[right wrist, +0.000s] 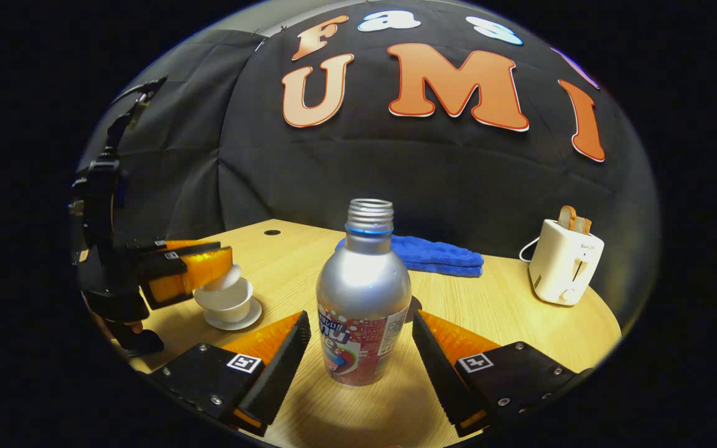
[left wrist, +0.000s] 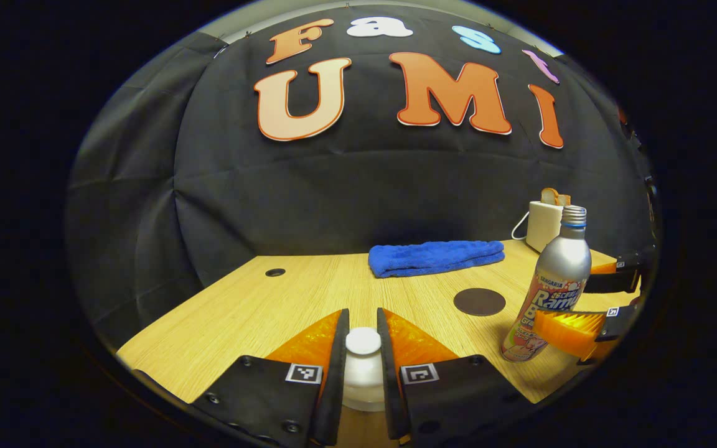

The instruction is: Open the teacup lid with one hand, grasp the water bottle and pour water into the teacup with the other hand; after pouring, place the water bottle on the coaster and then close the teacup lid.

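Note:
My left gripper [left wrist: 363, 320] is shut on the knob of the white teacup lid [left wrist: 363, 373]. In the right gripper view that left gripper [right wrist: 224, 260] holds the lid [right wrist: 223, 280] tilted just above the white teacup [right wrist: 226, 303], which stands on its saucer [right wrist: 234, 322]. A silver water bottle [right wrist: 363, 298] with a printed label stands upright and uncapped on the table. My right gripper [right wrist: 361, 370] is open, one finger on each side of the bottle with gaps showing. The left gripper view shows the bottle [left wrist: 554, 286] flanked by the right gripper [left wrist: 582, 298]. A dark round coaster [left wrist: 479, 302] lies left of the bottle.
A folded blue towel [left wrist: 436, 257] lies at the back of the wooden table [left wrist: 240, 311]. A white toaster [right wrist: 564, 261] with toast in it stands at the back right, its cord trailing behind. A small round hole [left wrist: 275, 272] sits near the table's far left corner.

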The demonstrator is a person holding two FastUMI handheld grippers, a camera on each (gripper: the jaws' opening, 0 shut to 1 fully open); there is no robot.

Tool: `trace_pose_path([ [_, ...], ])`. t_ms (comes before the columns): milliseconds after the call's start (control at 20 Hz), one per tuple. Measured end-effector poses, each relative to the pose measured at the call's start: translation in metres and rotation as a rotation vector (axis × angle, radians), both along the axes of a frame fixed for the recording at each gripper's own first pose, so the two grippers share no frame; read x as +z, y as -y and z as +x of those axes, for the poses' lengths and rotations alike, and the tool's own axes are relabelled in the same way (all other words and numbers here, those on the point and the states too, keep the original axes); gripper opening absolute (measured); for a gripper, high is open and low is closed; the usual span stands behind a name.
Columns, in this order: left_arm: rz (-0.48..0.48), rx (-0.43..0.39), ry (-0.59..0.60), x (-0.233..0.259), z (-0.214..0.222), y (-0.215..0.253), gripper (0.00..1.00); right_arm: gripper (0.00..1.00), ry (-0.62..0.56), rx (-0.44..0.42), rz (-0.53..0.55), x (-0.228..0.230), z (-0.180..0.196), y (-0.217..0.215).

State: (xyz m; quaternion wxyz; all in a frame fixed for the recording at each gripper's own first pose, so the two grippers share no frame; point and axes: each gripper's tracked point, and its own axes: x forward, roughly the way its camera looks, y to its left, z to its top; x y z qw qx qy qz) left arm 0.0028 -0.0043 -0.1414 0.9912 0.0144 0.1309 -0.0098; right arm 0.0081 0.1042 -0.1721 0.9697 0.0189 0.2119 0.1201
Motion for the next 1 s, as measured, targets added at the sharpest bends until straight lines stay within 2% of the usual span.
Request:
trace_pose_path([
  [150,0.002,0.012,0.016,0.006,-0.001,-0.009,0.32,0.93,-0.023,0.0,-0.012,-0.005,0.003,-0.001],
  [200,0.003,0.02,0.022,0.007,-0.003,-0.013,0.32,0.83,-0.024,0.001,-0.011,-0.004,0.004,-0.003],
  [300,-0.001,0.035,0.026,0.011,-0.007,-0.022,0.32,0.8,-0.023,0.01,-0.035,-0.002,0.007,-0.003],
  [500,-0.003,0.093,0.035,0.01,-0.011,-0.049,0.32,0.8,0.006,0.028,-0.13,0.005,0.012,-0.004],
  [750,0.006,0.153,0.028,0.007,-0.02,-0.079,0.32,0.8,0.089,0.058,-0.332,0.013,0.019,0.011],
  [1000,0.016,0.185,0.037,0.008,-0.027,-0.096,0.32,0.8,0.168,0.093,-0.52,0.027,0.034,-0.002],
])
